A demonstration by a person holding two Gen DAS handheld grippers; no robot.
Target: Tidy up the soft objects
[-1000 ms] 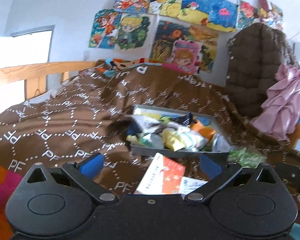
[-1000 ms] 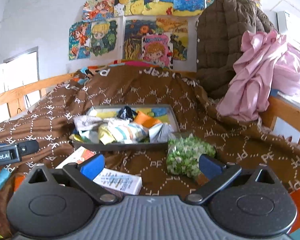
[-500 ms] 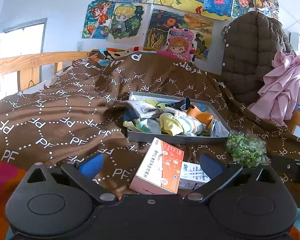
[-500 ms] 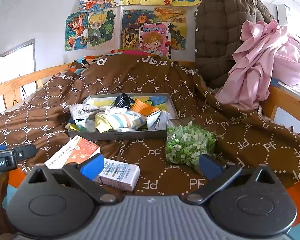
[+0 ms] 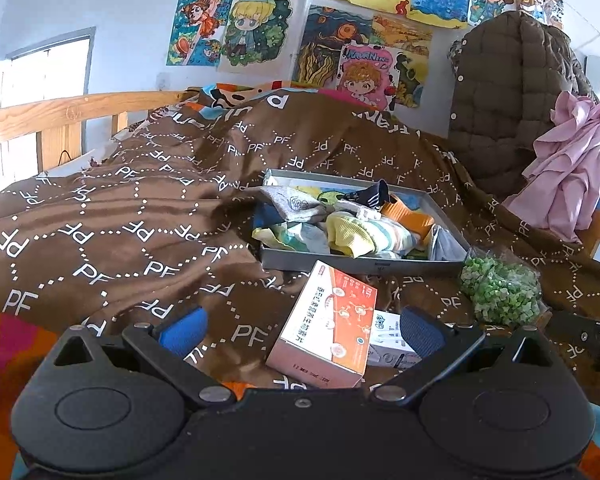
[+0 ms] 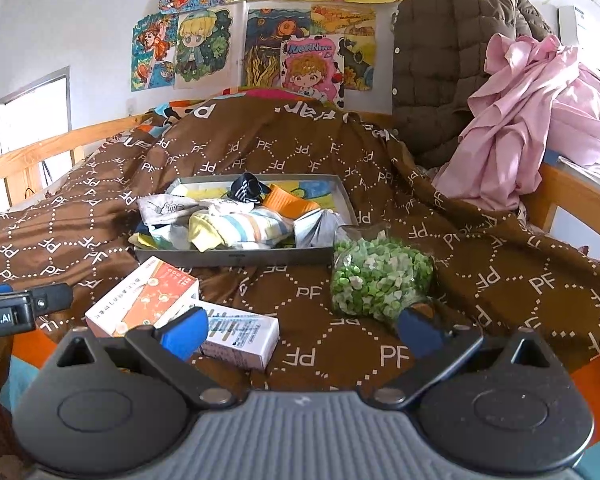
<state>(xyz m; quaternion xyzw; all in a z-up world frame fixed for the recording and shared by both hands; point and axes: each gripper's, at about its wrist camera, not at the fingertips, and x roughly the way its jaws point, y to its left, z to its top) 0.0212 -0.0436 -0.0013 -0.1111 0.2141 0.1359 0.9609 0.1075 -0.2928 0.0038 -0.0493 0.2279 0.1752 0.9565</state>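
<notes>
A grey tray (image 5: 364,267) (image 6: 236,258) sits on the brown bed cover, filled with several socks: a yellow striped one (image 5: 356,236) (image 6: 236,230), an orange one (image 5: 408,216) (image 6: 288,204), a dark one (image 5: 374,194) (image 6: 246,188). My left gripper (image 5: 302,330) is open and empty, near an orange-and-white box (image 5: 328,320) (image 6: 144,300). My right gripper (image 6: 300,328) is open and empty, between a white box (image 6: 240,334) (image 5: 388,340) and a clear bag of green pieces (image 6: 380,280) (image 5: 500,292).
The brown "PF" cover (image 5: 120,216) (image 6: 500,280) spreads over the bed. A wooden rail (image 5: 60,112) runs on the left. A brown padded coat (image 6: 452,60) and pink cloth (image 6: 532,120) hang at the right. The left gripper's body (image 6: 20,308) shows at the right view's left edge.
Both grippers have pulled back and tilted, so the tray, boxes and bag now sit farther ahead and more fully in view. Both stay open and empty.
</notes>
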